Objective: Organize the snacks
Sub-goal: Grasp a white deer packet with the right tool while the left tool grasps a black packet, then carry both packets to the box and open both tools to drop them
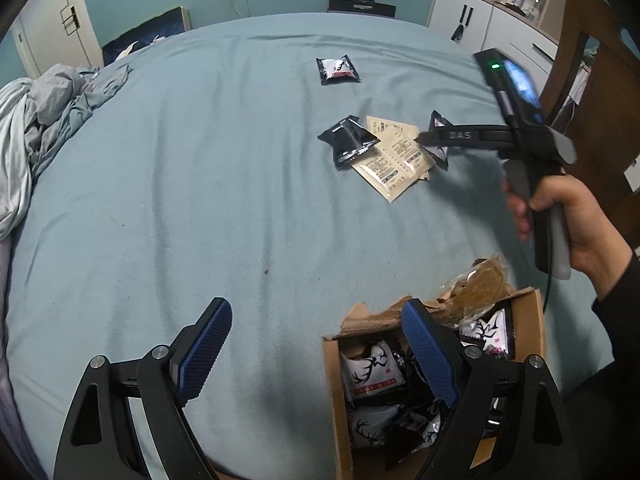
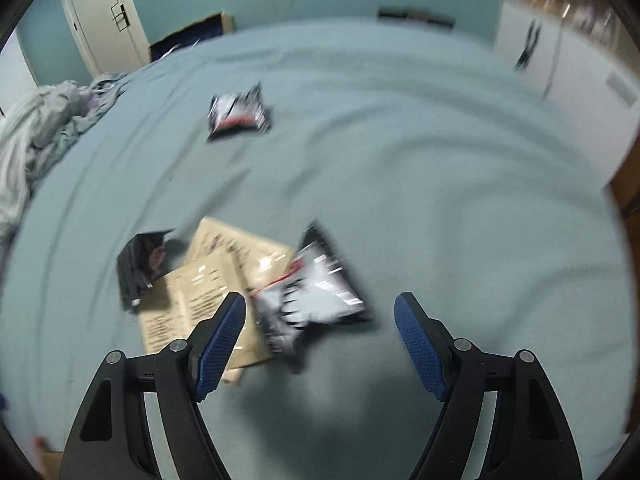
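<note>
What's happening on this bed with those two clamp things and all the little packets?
A person is tidying snack packets into a torn cardboard box on the bed. The left tool hangs open beside and over the box, which already holds several deer-print packets. The right tool, also open and empty, is held in the person's hand over a loose cluster: a black-and-white packet, two beige sachets and a dark packet. One more packet lies farther off, alone.

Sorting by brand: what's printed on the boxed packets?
Black antlered deer on white packets; left wrist view.
</note>
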`<state>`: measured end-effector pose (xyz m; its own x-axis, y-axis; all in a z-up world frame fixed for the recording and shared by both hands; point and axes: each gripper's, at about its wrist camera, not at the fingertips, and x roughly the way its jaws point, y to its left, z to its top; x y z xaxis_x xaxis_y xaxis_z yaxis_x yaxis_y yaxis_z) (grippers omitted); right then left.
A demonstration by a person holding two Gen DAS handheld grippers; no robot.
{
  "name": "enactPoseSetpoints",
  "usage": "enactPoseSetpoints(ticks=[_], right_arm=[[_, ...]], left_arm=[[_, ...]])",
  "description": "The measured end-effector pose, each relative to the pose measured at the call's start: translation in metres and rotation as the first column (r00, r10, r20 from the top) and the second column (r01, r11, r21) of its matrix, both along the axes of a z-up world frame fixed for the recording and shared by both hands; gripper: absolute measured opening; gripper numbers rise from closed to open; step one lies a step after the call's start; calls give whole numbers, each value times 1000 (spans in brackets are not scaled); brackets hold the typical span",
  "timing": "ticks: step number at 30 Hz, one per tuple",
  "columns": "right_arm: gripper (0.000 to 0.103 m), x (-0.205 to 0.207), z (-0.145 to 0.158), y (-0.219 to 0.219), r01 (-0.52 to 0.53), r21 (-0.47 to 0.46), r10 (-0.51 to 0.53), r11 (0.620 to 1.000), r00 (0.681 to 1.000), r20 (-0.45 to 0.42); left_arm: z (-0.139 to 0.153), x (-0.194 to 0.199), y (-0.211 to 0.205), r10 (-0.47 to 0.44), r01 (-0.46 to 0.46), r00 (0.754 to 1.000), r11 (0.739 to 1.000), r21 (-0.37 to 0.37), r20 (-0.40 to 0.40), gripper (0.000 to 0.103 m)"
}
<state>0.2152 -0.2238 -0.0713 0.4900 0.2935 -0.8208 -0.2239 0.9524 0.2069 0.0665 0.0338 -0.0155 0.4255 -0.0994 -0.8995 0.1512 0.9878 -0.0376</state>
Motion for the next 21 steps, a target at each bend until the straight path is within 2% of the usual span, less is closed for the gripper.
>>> enactPoseSetpoints(ticks=[2,3,4,8,9,10,14,17,21], right_arm=[[76,8,-8,1,-4,48,6,999,999,-33],[71,9,-9,1,13,50,-13,999,1000,-4],[58,9,-9,1,22,54,-23,998,1000,15],[48,9,-8,-12,37,135,-41,990,999,24],[33,8,-6,-17,47,152,-51,987,998,24],[28,6,-2,-22,62,170,-68,983,997,32],[26,-15,21,-42,110,236,-127,965,990,56],[26,-41,42,-60,130,270,-152,954,986,65],[26,-96,59,-80,133,312,-150,941,988,31]], left_arm=[[4,-1,0,4,-4,999,1000,-3,33,88],[8,-1,1,6,-5,998,1000,-6,60,88],[10,-1,1,2,-2,996,1000,-7,86,88],[18,11,-4,-30,28,987,999,17,161,88],[18,18,-6,-33,29,985,999,25,170,88],[17,27,-9,-38,34,985,999,30,169,88],[6,76,-23,-60,61,993,998,-2,104,88],[-9,121,-42,-60,57,997,997,44,56,88],[-35,173,-59,-5,8,999,998,58,-50,88]])
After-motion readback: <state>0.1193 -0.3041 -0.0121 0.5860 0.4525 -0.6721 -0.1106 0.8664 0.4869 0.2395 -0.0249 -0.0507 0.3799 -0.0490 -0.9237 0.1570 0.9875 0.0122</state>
